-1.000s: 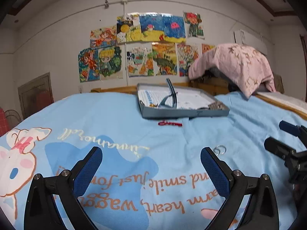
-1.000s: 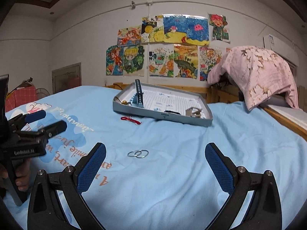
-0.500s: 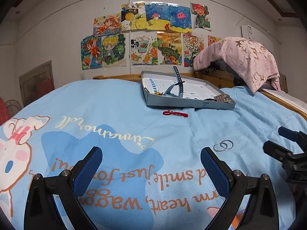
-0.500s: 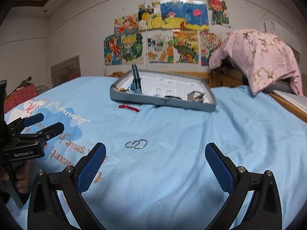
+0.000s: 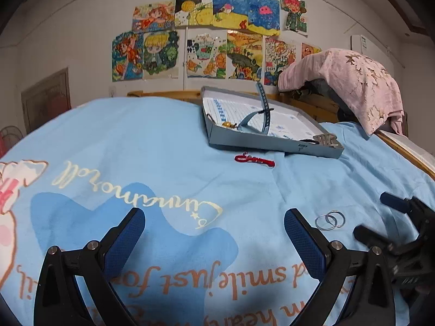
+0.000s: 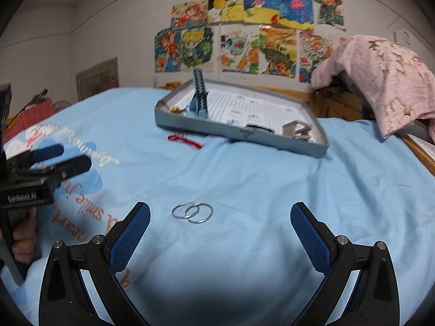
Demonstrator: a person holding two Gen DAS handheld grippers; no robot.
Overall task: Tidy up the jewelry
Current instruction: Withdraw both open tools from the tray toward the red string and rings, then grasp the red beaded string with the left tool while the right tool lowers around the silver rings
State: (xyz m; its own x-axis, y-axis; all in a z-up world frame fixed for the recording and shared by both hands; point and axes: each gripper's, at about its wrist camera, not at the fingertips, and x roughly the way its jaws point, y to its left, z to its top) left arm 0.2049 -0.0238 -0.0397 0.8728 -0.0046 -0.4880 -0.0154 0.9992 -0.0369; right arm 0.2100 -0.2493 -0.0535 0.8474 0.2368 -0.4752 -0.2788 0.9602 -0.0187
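Landmark: grey tray [image 5: 272, 142] [image 6: 239, 131], resting on blue bedsheet [image 5: 163, 141] [image 6: 244, 179].

Left gripper [image 5: 213, 237]: spread wide, blue pads well apart, nothing held. Low over the sheet, well short of the tray, aimed at printed lettering.

Right gripper [image 6: 220, 231]: likewise wide open, empty. Also well short of the tray, pointed toward it.

Two silver rings [image 5: 329, 220] [image 6: 192, 212]: overlapping each other, flat on the sheet, well in front of the tray on its near side. In right wrist view, just ahead of the open fingers, nearer the left pad [image 6: 130, 233]. In left wrist view, just beyond the right-hand pad [image 5: 304, 241], between it and the other gripper's body [image 5: 402, 233].

Red bracelet [image 5: 254, 159] [image 6: 185, 140]: on the sheet just in front of the tray's near wall, toward its left corner, apart from it.

Inside tray: blue strap [image 5: 262, 110] [image 6: 199, 96] standing up at the left end; small gold-coloured item [image 5: 229, 125] beside it; beige piece [image 5: 326, 139] [image 6: 296, 130] at the right corner; a dark item [image 6: 258, 127] near the front wall, too blurred to identify.

Between rings and tray: bare sheet with slight wrinkles only.

Behind tray: wooden rail, pink cloth [image 5: 350, 81] [image 6: 380, 87] draped to the right, drawings [image 5: 212, 38] [image 6: 244, 32] on the wall.

A hand [image 6: 24, 236] grips the left handle.
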